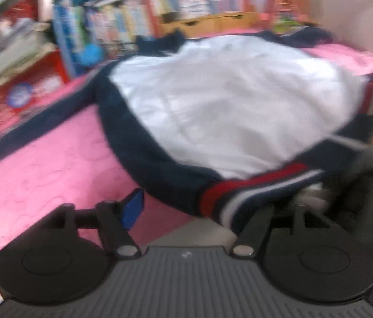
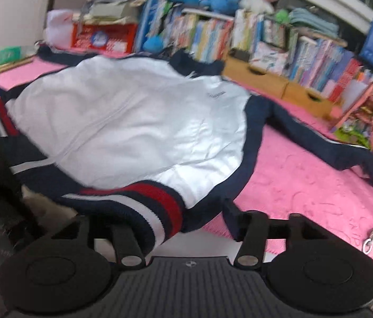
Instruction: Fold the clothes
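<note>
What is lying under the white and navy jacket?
The jacket lies spread on a pink quilted cover, which shows around it on the sleeve sides. Whether anything else lies beneath the jacket's body cannot be seen; the fabric covers it.

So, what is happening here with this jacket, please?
A person is folding clothes with a handheld gripper in each hand. A white and navy jacket lies spread, front up, on a pink cover, sleeves out to the sides. The left gripper and right gripper are both at its striped hem, jaws apart around the hem corners. Whether the pads press on the cloth is unclear. No fold is made yet.
</note>
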The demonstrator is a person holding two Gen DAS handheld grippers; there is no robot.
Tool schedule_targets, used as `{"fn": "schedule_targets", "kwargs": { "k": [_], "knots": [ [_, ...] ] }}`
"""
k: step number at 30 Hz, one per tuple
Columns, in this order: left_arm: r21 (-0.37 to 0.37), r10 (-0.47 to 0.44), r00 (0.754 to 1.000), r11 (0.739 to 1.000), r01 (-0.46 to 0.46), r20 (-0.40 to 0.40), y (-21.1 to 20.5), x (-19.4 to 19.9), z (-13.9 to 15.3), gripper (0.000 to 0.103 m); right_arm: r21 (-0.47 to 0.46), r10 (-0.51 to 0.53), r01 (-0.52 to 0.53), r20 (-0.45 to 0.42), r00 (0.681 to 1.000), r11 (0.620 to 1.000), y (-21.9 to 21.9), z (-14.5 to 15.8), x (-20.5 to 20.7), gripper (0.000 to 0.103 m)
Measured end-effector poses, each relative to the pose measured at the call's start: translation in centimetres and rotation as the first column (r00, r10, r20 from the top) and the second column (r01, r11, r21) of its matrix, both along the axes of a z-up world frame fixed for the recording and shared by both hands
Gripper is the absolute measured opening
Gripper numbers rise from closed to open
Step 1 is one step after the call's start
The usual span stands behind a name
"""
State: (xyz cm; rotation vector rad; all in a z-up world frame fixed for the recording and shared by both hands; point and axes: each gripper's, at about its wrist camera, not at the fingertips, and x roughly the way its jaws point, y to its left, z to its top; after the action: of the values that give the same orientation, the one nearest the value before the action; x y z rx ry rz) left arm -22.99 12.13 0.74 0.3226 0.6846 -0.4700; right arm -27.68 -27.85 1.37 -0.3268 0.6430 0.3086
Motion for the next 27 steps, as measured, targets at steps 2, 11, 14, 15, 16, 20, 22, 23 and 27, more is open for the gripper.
{"fn": "schedule_targets", "kwargs": {
  "k": [2, 11, 14, 15, 16, 20, 22, 23, 27],
  "knots": [
    [-0.022, -0.072, 0.997, 0.997, 0.072, 0.016, 1.1, -1.4, 1.3, 0.07, 0.033, 0.044, -0.043, -0.032, 0.999, 0.999, -0.6, 1.0, -0.8, 0.07],
    [-0.416, 0.11, 0.961, 0.909, 0.006, 0.254, 3.3, -0.2, 9.1, 0.077, 0.366, 0.098, -0.147, 0.149, 0.984, 0.919, -2.2, 7.0, -0.8, 0.093],
    [-0.456, 0.257, 0.927, 0.883, -0.109, 0.275, -2.5, 3.6, 6.9, 0.075, 0.426, -0.046, -0.071, 0.258, 0.965, 0.902, 0.3, 5.9, 2.7, 0.093],
    [-0.445, 0.287, 0.921, 0.883, -0.147, 0.265, -4.4, 5.0, 5.8, 0.07, 0.416, -0.092, -0.034, 0.281, 0.955, 0.909, 1.7, 4.7, 4.3, 0.091],
    [-0.42, 0.307, 0.918, 0.889, -0.182, 0.253, -6.2, 6.4, 4.6, 0.065, 0.402, -0.114, -0.011, 0.285, 0.952, 0.916, 3.0, 3.5, 5.7, 0.091],
    [-0.179, 0.34, 0.911, 0.936, -0.303, 0.234, -10.3, 9.8, -0.9, 0.048, 0.36, -0.126, 0.03, 0.246, 0.961, 0.932, 7.3, -0.7, 9.7, 0.08],
    [-0.109, 0.354, 0.9, 0.935, -0.337, 0.255, -9.5, 9.9, -2.7, 0.044, 0.339, -0.1, 0.022, 0.215, 0.971, 0.94, 8.3, -2.4, 10.5, 0.079],
    [-0.101, 0.368, 0.885, 0.93, -0.354, 0.285, -8.8, 9.6, -3.1, 0.045, 0.32, -0.087, 0.017, 0.203, 0.975, 0.947, 8.5, -3.3, 10.5, 0.078],
    [-0.095, 0.451, 0.836, 0.89, -0.445, 0.311, -4.6, 9.7, -3.5, 0.053, 0.271, -0.108, 0.042, 0.233, 0.967, 0.962, 6.1, -5.3, 9.5, 0.081]
  ]
}}
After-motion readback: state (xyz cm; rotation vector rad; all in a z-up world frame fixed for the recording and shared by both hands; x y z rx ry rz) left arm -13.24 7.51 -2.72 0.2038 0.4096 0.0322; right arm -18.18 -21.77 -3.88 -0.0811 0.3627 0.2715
